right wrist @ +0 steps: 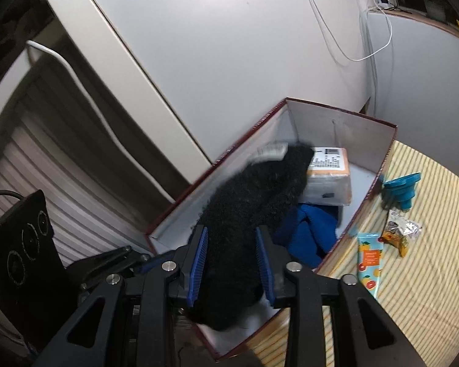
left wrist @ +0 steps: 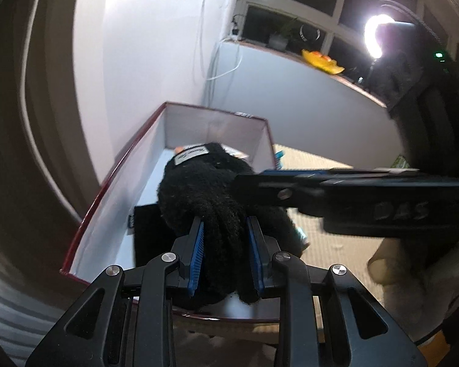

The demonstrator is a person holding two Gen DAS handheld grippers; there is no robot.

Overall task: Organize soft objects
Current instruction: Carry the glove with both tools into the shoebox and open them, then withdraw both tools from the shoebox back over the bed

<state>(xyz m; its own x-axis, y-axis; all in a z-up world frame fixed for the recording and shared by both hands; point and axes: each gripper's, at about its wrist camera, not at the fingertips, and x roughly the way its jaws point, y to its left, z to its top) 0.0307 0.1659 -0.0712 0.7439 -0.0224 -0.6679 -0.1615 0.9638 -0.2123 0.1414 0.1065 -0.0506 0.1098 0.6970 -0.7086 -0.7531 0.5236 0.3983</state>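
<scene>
The left gripper was clamped on a black glove above the open box. The right gripper straddled the same glove, its pads apparently loose. Inside lay a blue cloth and a packet.

Black fuzzy glove over the box

The black knit glove hangs limp above the open red-edged box, its white label at the far end; a blue cloth lies inside.
</scene>
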